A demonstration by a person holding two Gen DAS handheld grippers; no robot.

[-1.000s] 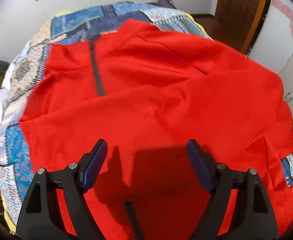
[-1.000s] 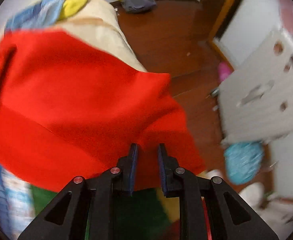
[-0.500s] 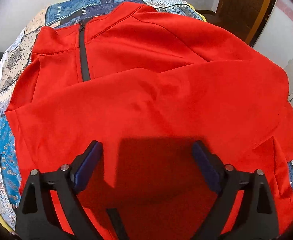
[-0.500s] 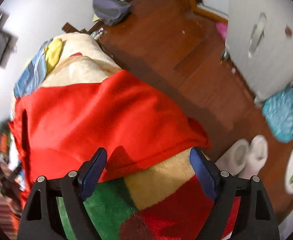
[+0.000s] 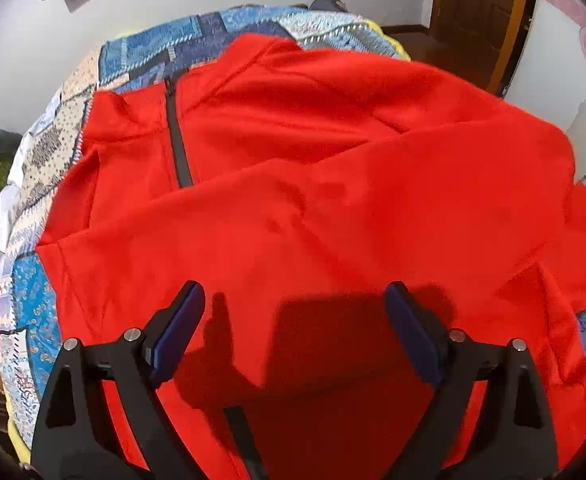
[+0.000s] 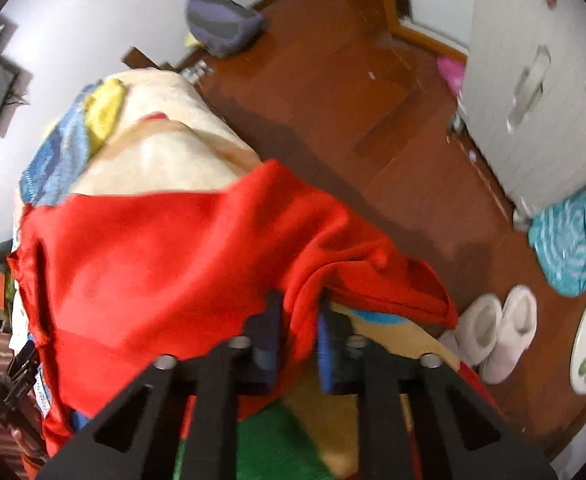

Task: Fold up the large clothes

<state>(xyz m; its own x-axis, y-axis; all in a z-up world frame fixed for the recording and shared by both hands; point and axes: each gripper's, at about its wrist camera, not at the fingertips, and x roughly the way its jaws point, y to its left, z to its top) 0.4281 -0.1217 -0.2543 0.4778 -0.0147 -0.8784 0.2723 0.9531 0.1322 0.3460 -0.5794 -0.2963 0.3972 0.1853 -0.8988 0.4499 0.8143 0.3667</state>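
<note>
Patchwork quilt (image 5: 253, 24) beyond tongs | white slippers (image 6: 493, 332) right of tongs on wooden floor (image 6: 333, 80) | grey bag (image 6: 221, 24) far ahead | teal cushion (image 6: 569, 240) far right

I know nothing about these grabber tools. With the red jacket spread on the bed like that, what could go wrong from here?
The right gripper has just closed on a fold of the red jacket near the bed's edge, above the wooden floor; if the pinch is shallow, that side might slip off. The left gripper hangs open over the jacket, holding nothing, so a pull by the right one could drag and wrinkle it.
</note>
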